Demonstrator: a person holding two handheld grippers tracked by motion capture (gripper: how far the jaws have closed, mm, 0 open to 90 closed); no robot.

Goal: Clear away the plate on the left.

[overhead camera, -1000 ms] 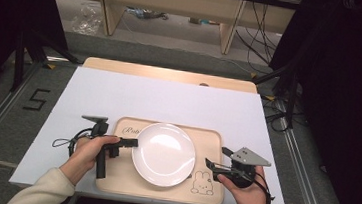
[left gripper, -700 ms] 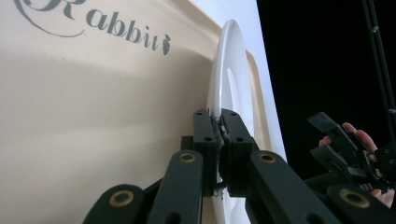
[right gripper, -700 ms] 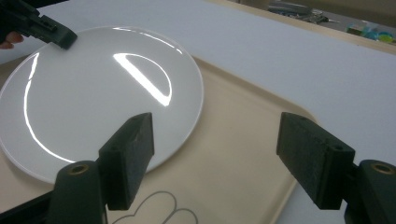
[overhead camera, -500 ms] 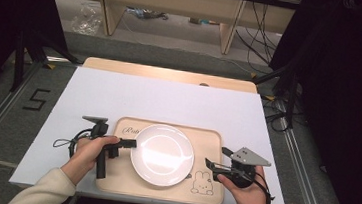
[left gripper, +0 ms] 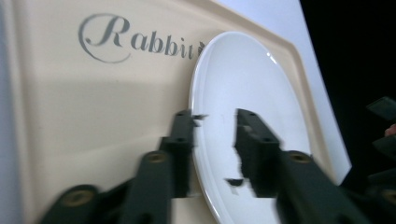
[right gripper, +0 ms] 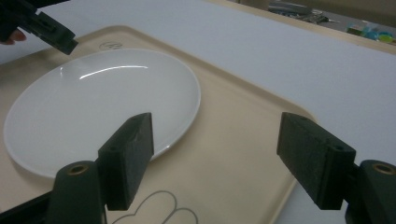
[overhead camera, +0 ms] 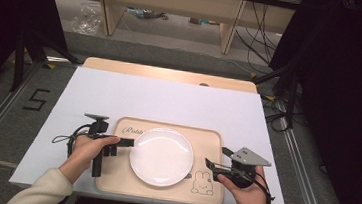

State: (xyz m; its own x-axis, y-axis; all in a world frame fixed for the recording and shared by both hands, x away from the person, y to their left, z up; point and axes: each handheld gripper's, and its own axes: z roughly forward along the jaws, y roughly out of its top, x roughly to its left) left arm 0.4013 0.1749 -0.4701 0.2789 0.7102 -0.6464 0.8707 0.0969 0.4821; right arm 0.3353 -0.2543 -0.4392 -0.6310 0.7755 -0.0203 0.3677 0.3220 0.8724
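A white plate point(overhead camera: 161, 156) lies in the middle of a beige tray point(overhead camera: 210, 140) printed with "Rabbit" and a rabbit outline. My left gripper point(overhead camera: 127, 142) reaches the plate's left rim. In the left gripper view its jaws point(left gripper: 215, 116) straddle the plate point(left gripper: 247, 79) at the rim, one outside over the tray point(left gripper: 70, 93) and one on the plate's face, shut on it. My right gripper point(overhead camera: 215, 156) hovers open over the tray's right end, beside the rabbit drawing. Its jaws point(right gripper: 217, 135) stand wide apart, short of the plate point(right gripper: 93, 98), holding nothing.
The tray sits at the near edge of a white-covered table point(overhead camera: 169, 101), with bare cover behind and on both sides. A wooden strip point(overhead camera: 171, 74) runs along the far edge. Beyond it are grey floor, cables and shelf legs.
The plate has crept very slightly to the left. Both hands and grippers keep almost the same places.
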